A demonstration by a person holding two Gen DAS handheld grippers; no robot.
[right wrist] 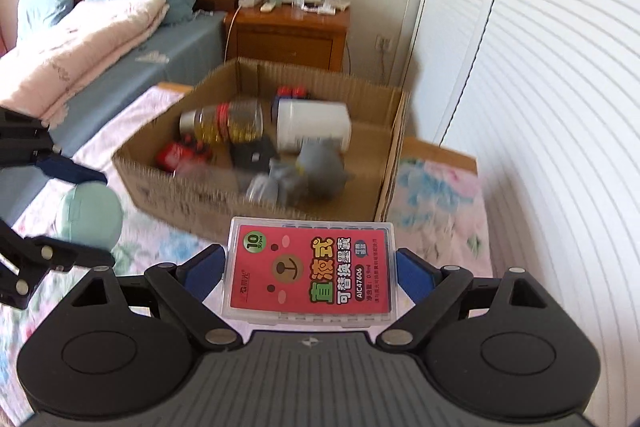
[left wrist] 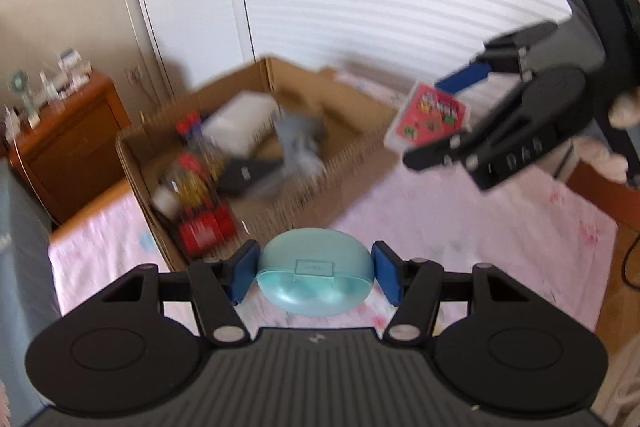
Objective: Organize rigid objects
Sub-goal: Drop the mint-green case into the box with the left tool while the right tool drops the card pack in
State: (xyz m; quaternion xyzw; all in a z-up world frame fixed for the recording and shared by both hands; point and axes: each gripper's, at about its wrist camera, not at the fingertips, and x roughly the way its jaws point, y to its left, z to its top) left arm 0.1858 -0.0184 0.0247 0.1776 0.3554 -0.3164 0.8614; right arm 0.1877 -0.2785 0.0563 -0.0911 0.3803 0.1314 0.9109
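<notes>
1. The cardboard box (right wrist: 256,163) is the landmark: an open-topped carton resting on a floral pink cloth (left wrist: 460,227), with its walls standing all round and its near wall facing both hand-held grippers.
2. Beyond the box's far corner stands a wooden nightstand (right wrist: 288,39); to the box's right a white louvred door (right wrist: 560,107) runs close past its right wall, leaving only a narrow strip of cloth there.
3. On the near side of the box the cloth lies open — the widest free room seen in either view — and both hand-held grippers hang above it.
4. Inside the box, things crowd the left and middle: a clear jar (right wrist: 228,121) lying on its side, a white bottle (right wrist: 314,125) also on its side with its long axis running across the box, a grey soft-looking lump (right wrist: 320,171) against the near wall, a black flat item, and red pieces at the left end. The box's right end shows bare cardboard floor.
5. The left hand-held gripper (left wrist: 314,275) is closed onto a pale teal oval case (left wrist: 314,273), one blue pad on each end; the case's long axis runs side to side between the pads, seam level, just short of the box's near wall.
6. The right hand-held gripper (right wrist: 310,271) is clamped on a clear flat cartridge box (right wrist: 310,269) with a red label — its long edges run away toward the cardboard box, label face up, far end just before the near wall.
</notes>
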